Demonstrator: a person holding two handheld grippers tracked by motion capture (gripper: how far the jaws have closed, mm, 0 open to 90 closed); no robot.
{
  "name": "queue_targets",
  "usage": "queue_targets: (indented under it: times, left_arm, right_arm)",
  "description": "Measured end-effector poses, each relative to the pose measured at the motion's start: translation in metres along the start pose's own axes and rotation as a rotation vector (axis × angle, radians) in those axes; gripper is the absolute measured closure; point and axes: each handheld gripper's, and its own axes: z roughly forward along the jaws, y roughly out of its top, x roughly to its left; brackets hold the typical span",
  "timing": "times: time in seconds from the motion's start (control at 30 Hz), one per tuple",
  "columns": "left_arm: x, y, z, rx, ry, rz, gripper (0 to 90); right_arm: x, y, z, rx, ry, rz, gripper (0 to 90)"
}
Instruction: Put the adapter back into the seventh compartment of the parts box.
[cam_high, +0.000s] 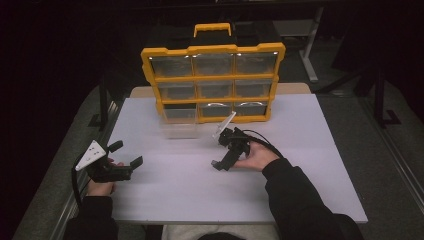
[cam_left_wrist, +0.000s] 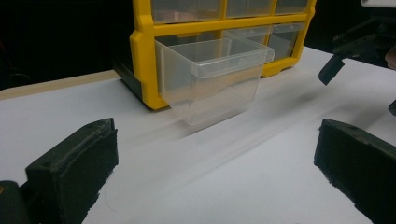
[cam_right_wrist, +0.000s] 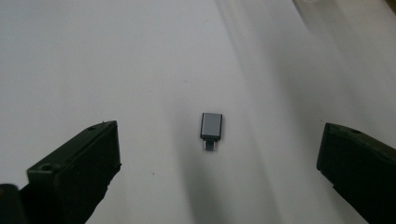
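A small grey USB adapter (cam_right_wrist: 211, 128) lies flat on the white table, a short way ahead of my right gripper (cam_right_wrist: 217, 168), whose jaws stand wide open on either side of it and apart from it. In the high view that right gripper (cam_high: 220, 150) hovers over the table's middle, angled downward. My left gripper (cam_high: 126, 154) is open and holds nothing, low near the left edge. It faces a clear plastic drawer (cam_left_wrist: 215, 79) pulled partly out of the bottom-left slot of the yellow organizer (cam_left_wrist: 142, 51).
The yellow organizer (cam_high: 212, 77) stands upright at the back of the white table (cam_high: 310, 165), with three rows of clear drawers and a handle on top. The right gripper (cam_left_wrist: 355, 44) appears far off in the left gripper view. Dark floor surrounds the table.
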Motion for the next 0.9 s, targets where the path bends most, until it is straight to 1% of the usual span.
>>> queue_targets:
  times: [0.43,0.67,0.73,0.8,0.9]
  left_arm:
    - [0.000,0.000,0.001,0.003,-0.004,0.002,0.0]
    - [0.000,0.000,0.001,0.004,-0.006,0.002,0.0]
    - [0.000,0.000,0.001,0.005,-0.007,0.003,0.0]
    - [0.000,0.000,0.001,0.005,-0.006,0.003,0.0]
    - [0.000,0.000,0.001,0.005,-0.006,0.004,0.0]
  right_arm:
    - [-0.001,0.001,0.016,0.036,0.009,-0.007,0.0]
    - [-0.001,0.002,0.023,0.052,0.012,0.001,0.0]
    - [-0.002,0.002,0.024,0.049,0.018,-0.007,4.7]
    - [-0.002,0.002,0.024,0.044,0.023,-0.009,6.0]
    - [-0.002,0.002,0.024,0.053,0.029,-0.005,11.6]
